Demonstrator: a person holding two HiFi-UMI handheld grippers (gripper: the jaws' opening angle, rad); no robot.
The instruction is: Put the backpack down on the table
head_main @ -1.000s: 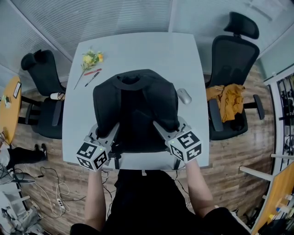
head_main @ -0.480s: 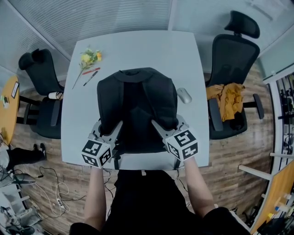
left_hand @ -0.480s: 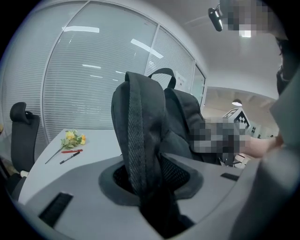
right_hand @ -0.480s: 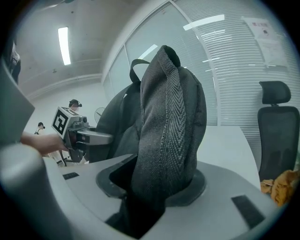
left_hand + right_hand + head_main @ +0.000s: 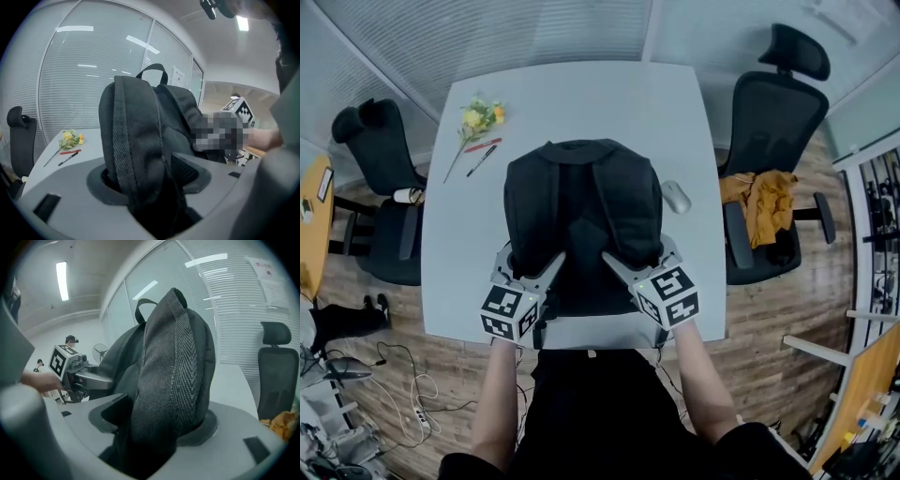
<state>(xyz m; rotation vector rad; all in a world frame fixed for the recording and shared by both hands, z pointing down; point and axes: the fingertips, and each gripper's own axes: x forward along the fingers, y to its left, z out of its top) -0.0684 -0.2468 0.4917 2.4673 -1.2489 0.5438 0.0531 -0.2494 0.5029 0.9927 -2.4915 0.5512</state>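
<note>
Lying on the white rectangular table point(image 5: 581, 94), the black fabric backpack point(image 5: 581, 211) was kinda loosely straddled at its near straps point(image 5: 131, 154) by left gripper point(image 5: 532, 255) and right gripper point(image 5: 637, 249), jaws just opened apart.

The right gripper point(image 5: 159, 422), its jaws just opening, loosely straddles the black backpack point(image 5: 173, 352) on the table point(image 5: 234, 380).
</note>
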